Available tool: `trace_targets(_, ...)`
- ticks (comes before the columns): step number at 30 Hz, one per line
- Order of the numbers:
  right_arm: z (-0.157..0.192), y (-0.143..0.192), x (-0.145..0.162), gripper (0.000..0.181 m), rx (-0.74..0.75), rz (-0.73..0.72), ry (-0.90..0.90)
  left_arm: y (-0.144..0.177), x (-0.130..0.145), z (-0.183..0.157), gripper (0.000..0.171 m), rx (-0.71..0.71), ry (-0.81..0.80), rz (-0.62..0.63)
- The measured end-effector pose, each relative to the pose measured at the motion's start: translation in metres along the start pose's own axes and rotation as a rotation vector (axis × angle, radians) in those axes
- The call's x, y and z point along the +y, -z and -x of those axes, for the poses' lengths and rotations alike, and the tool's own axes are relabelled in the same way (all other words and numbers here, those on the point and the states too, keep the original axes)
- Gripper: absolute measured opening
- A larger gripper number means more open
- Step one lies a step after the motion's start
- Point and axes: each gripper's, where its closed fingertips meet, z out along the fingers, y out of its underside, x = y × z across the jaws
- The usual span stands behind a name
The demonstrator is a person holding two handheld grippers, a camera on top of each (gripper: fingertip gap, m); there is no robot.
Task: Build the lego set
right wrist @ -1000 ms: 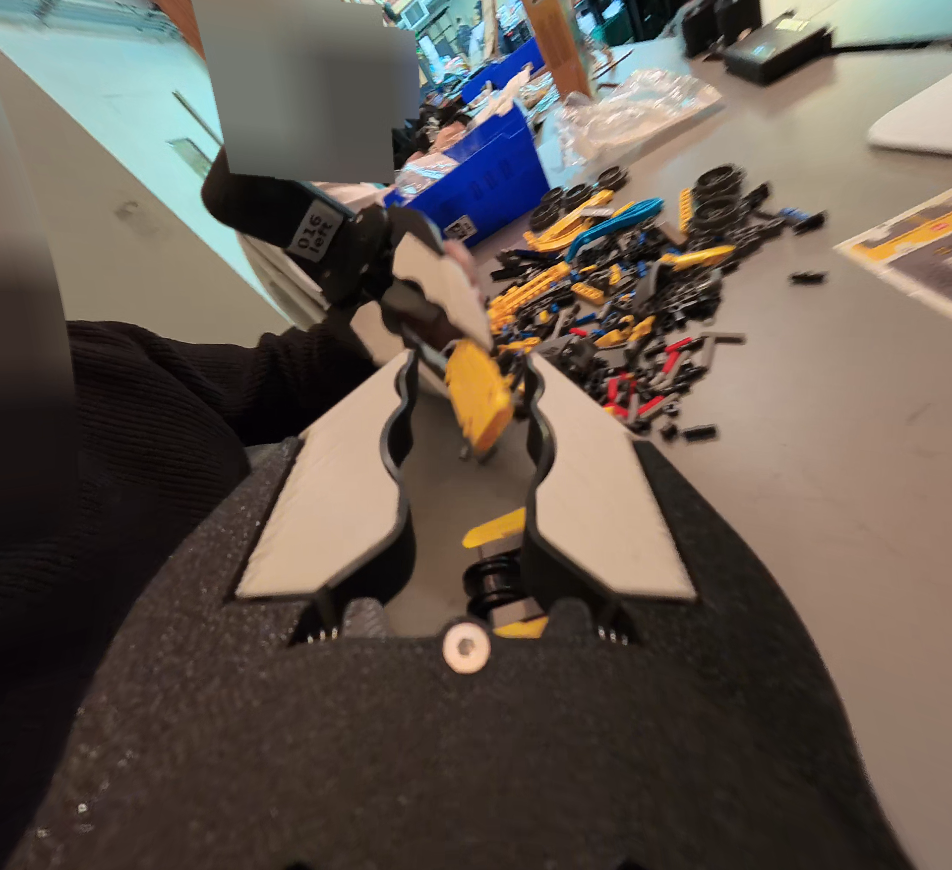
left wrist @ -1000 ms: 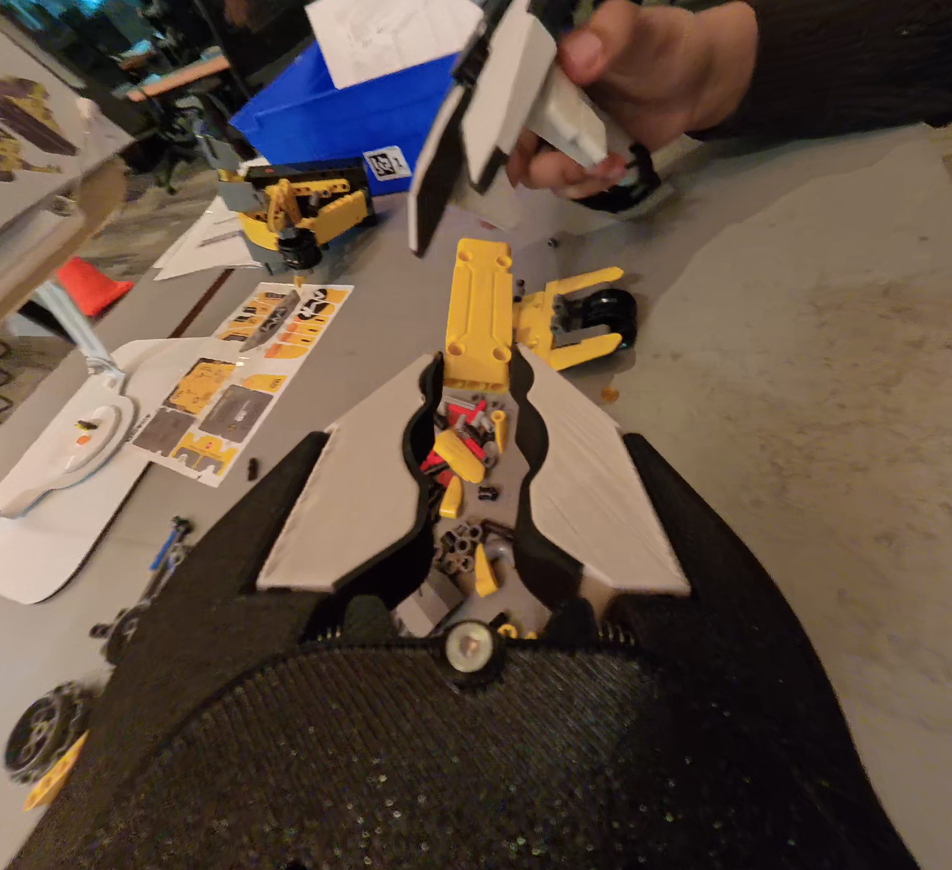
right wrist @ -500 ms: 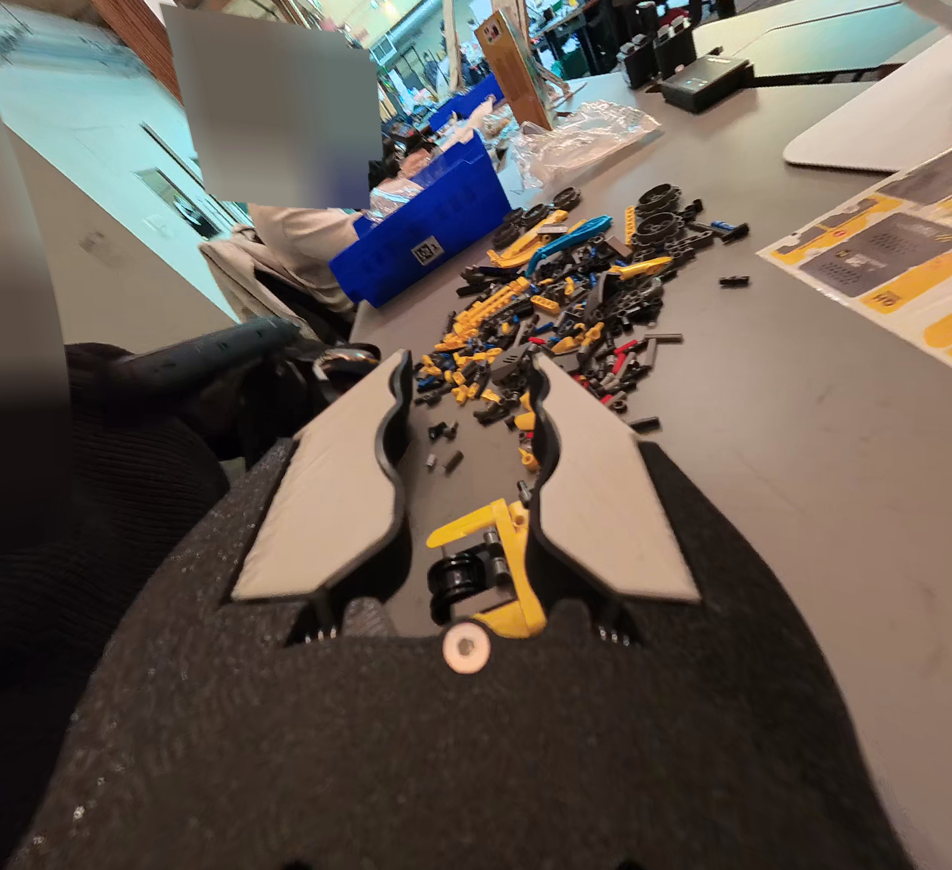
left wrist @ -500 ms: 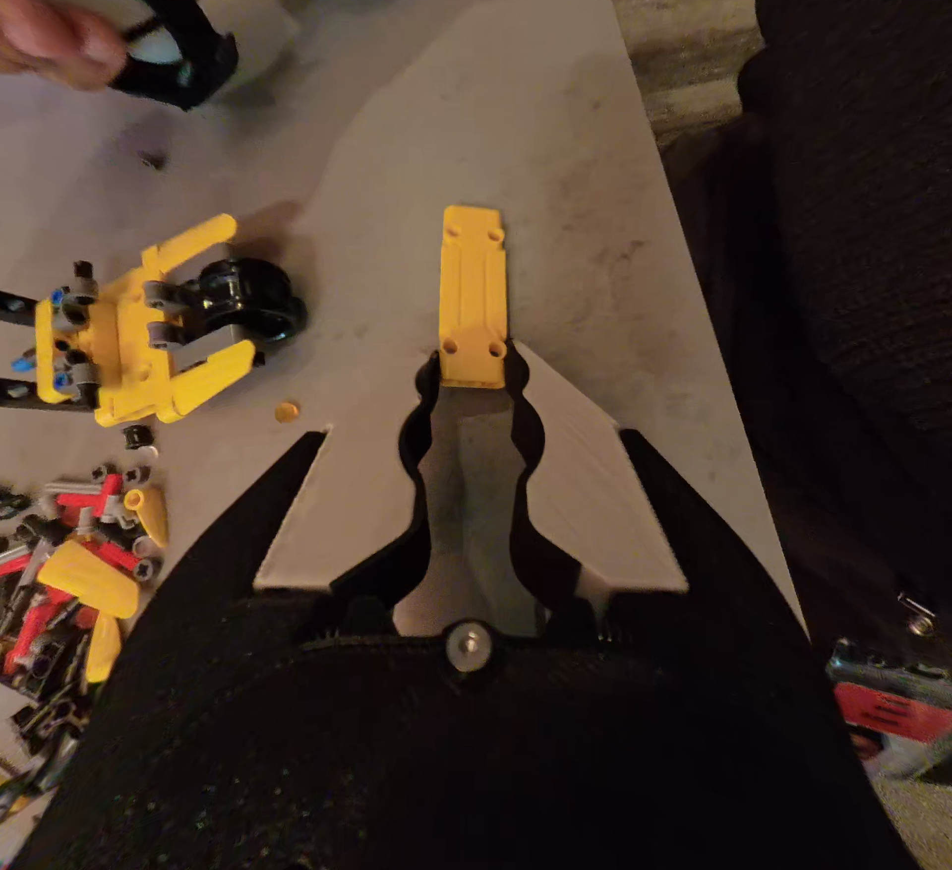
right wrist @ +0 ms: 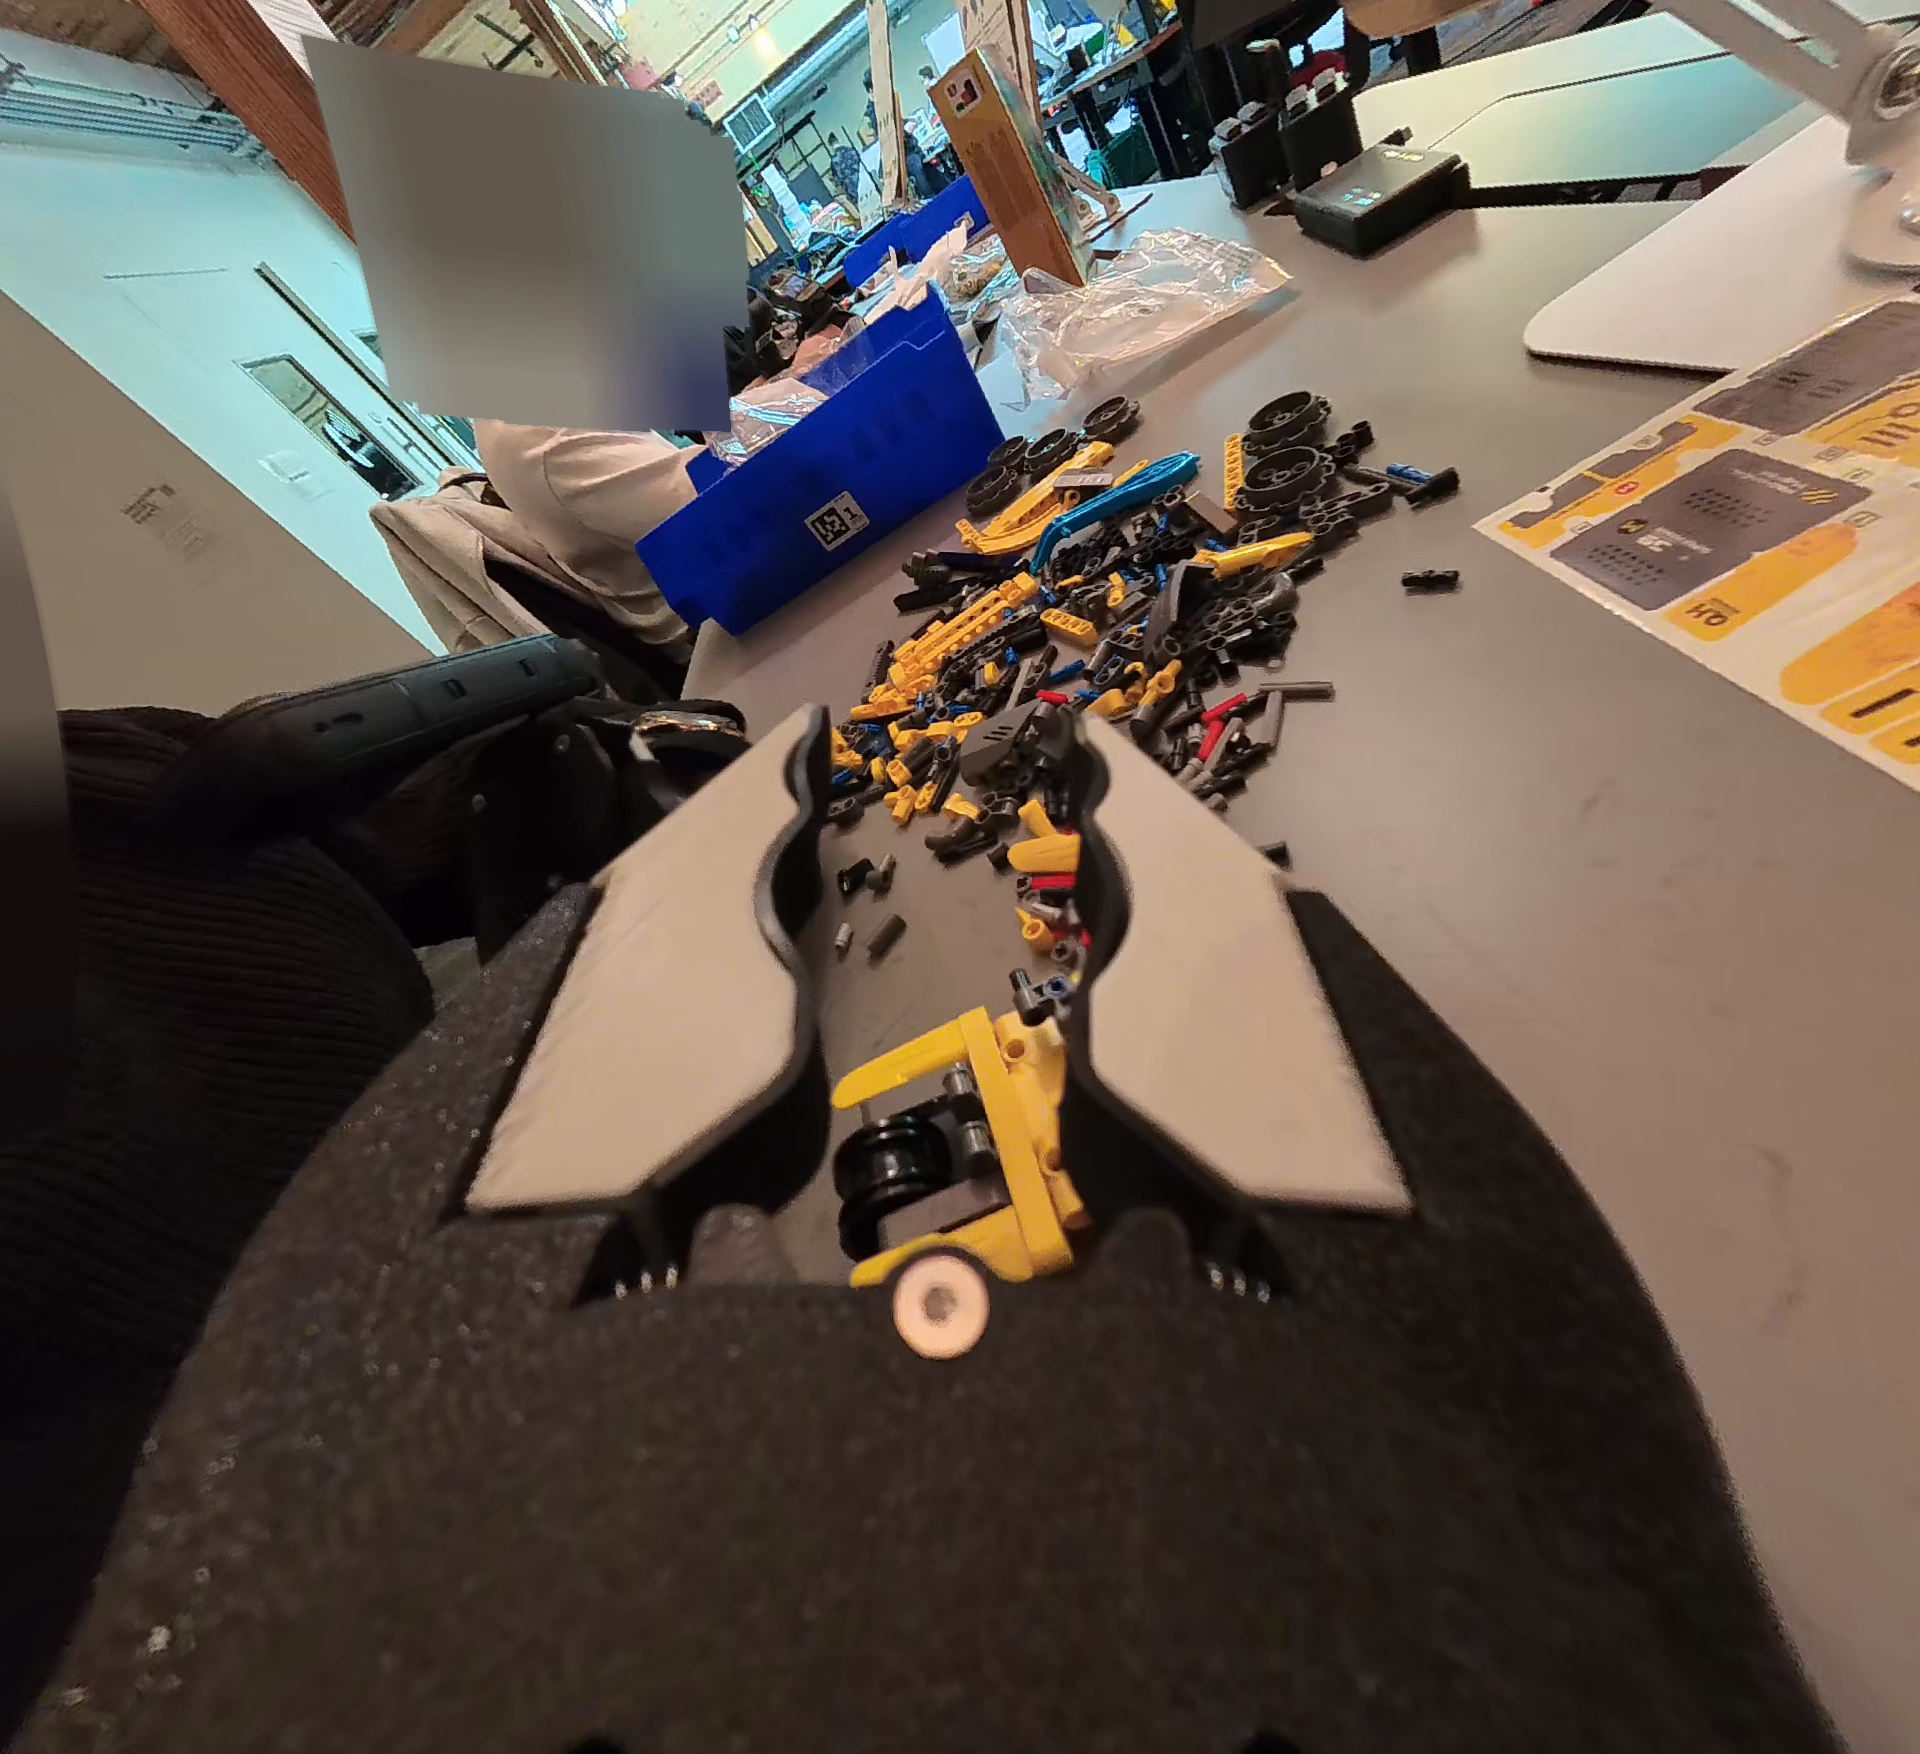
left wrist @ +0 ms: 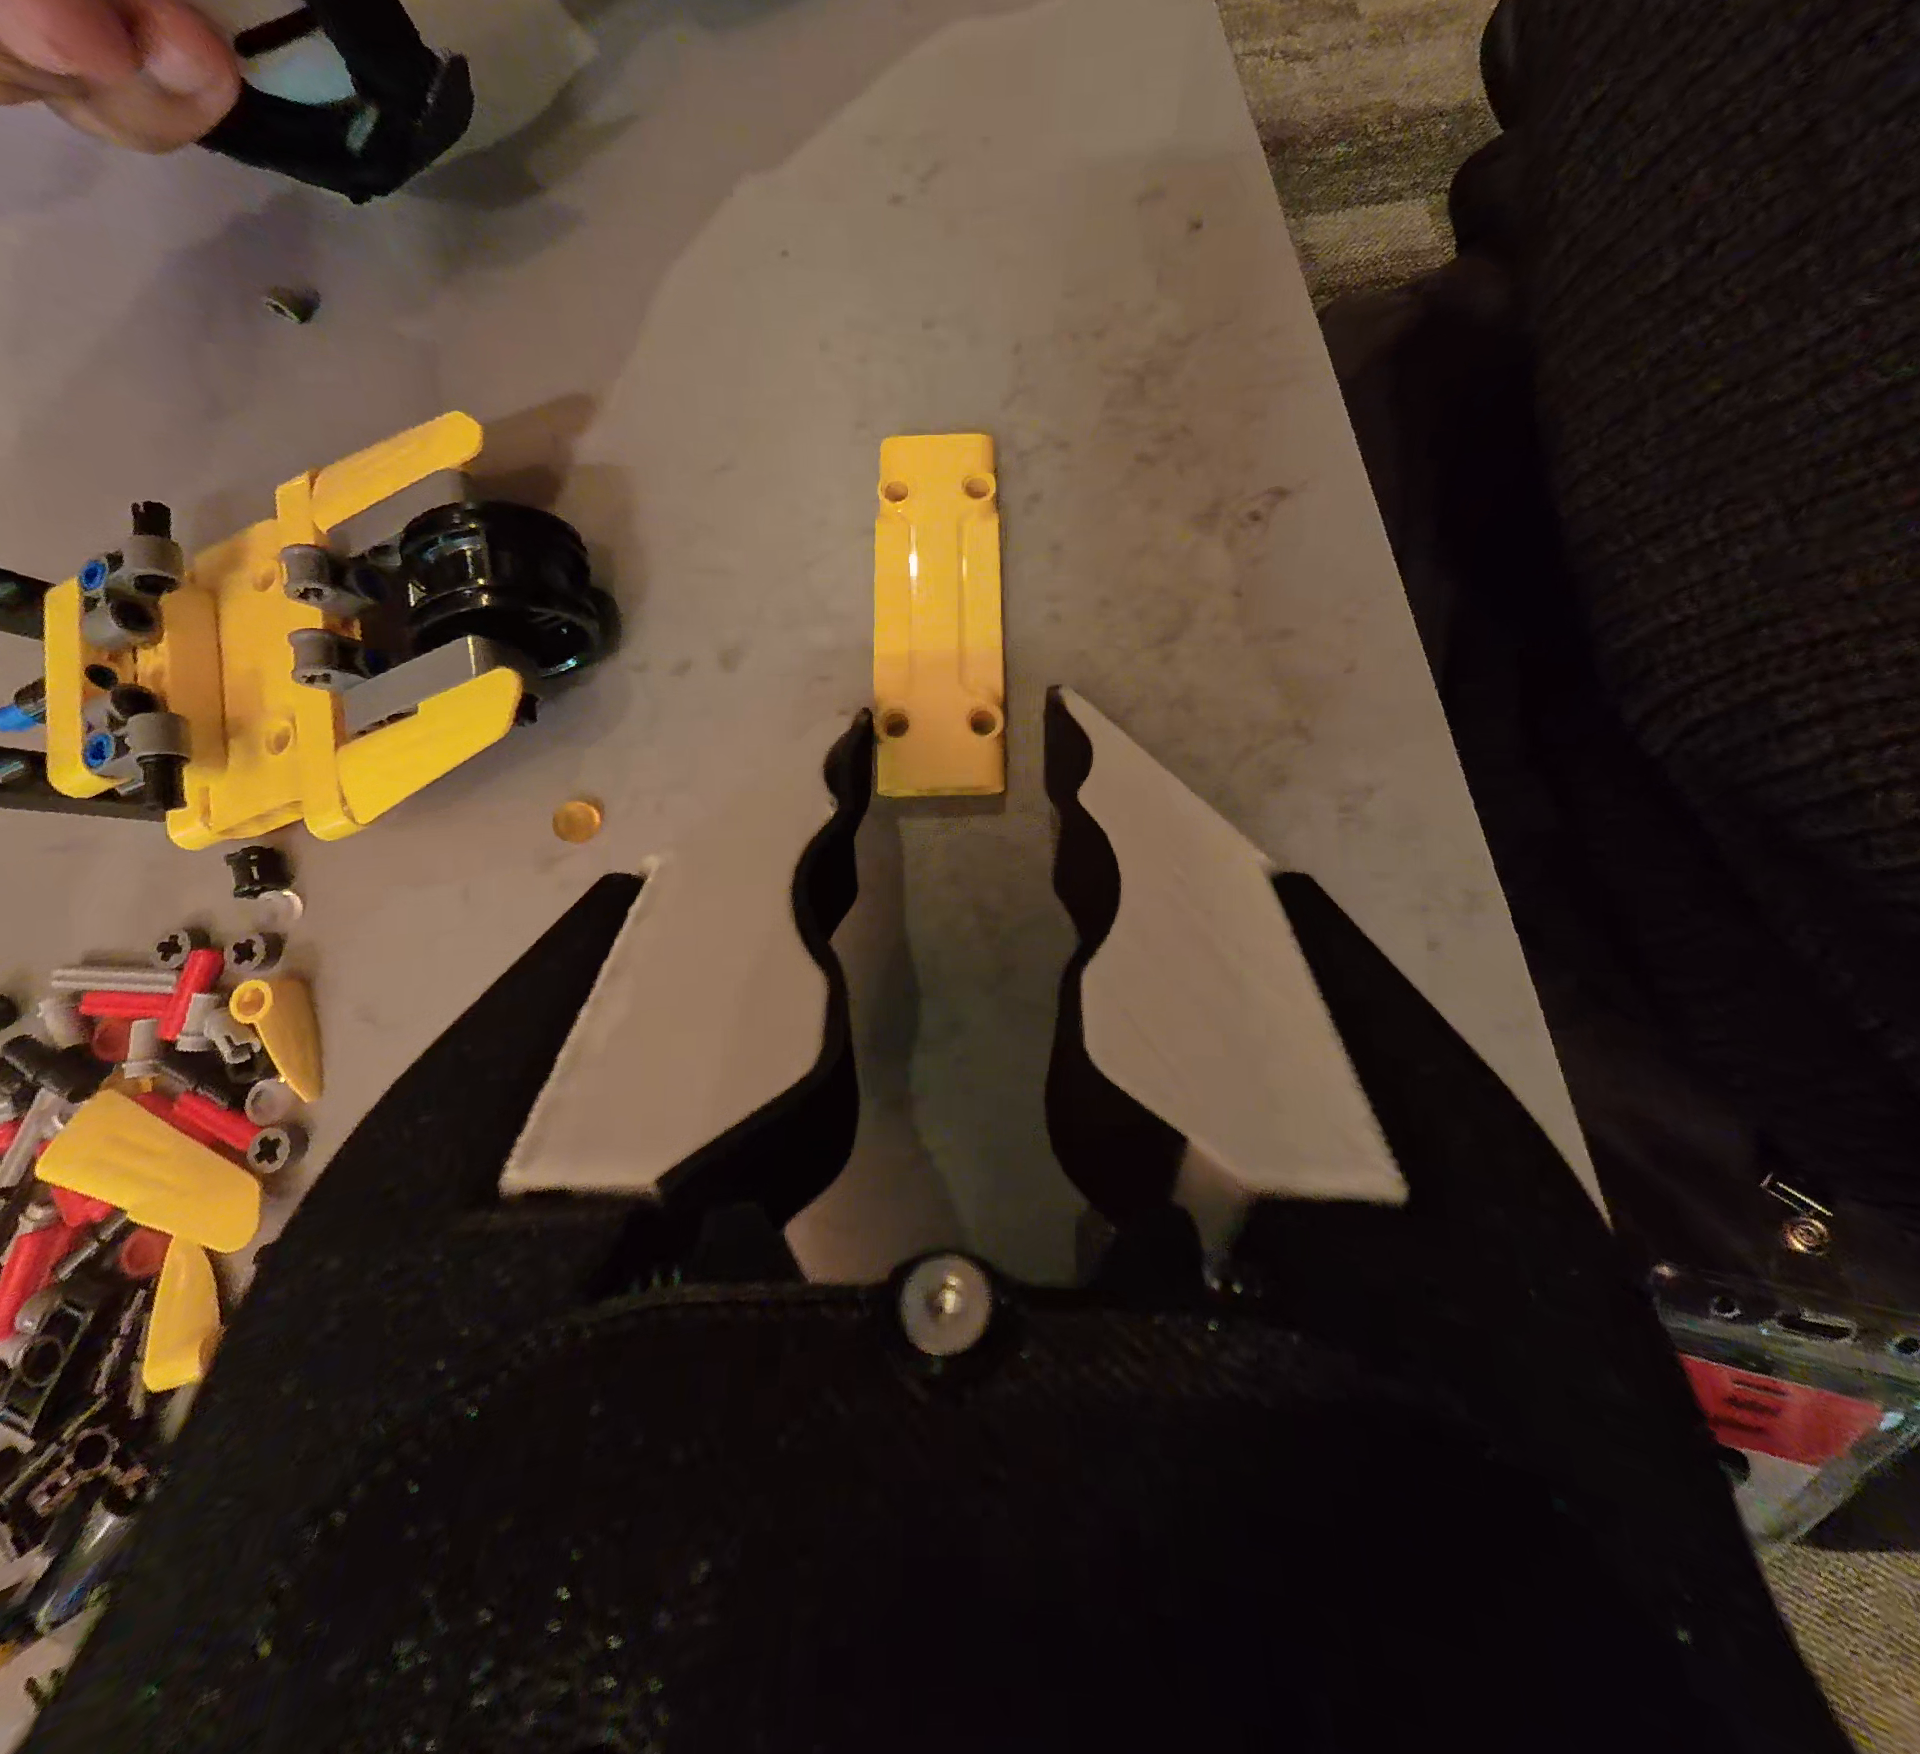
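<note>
In the left wrist view, a flat yellow panel [left wrist: 938, 613] with four holes lies on the grey table [left wrist: 1091, 333]. My left gripper [left wrist: 956, 707] is open, and its tips flank the panel's near end with a gap on each side. A yellow assembly with a black wheel [left wrist: 291, 634] sits to the left. In the right wrist view, my right gripper [right wrist: 951, 728] is open and empty. It hovers over the same assembly [right wrist: 966, 1143], which shows between its fingers near their base.
A pile of loose yellow, black and red parts [right wrist: 1122, 624] spreads ahead of the right gripper, and it also shows in the left wrist view [left wrist: 135, 1133]. A blue bin [right wrist: 831, 509], sticker sheet [right wrist: 1745, 551] and white stand base [right wrist: 1714, 270] lie beyond. The table edge [left wrist: 1351, 457] and a person's dark clothing [left wrist: 1714, 457] are at right. The left gripper's tips are roughly 20 centimetres from the right gripper's.
My left gripper carried the yellow panel away from the parts pile toward the table's near edge, then opened and left it lying on the table. The right gripper shifted slightly.
</note>
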Motion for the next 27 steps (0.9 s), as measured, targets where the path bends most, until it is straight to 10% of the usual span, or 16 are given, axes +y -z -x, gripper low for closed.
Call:
trace_targets(15, -0.089, 0.042, -0.005, 0.0, 0.723, 0.177, 0.637, 0.058, -0.032, 0.046, 0.048, -0.107, 0.116, -0.354)
trace_targets(27, -0.08, 0.034, 0.007, 0.002, 0.517, 0.133, 0.418, 0.105, -0.012, 0.118, 0.045, -0.425, 0.319, -0.467)
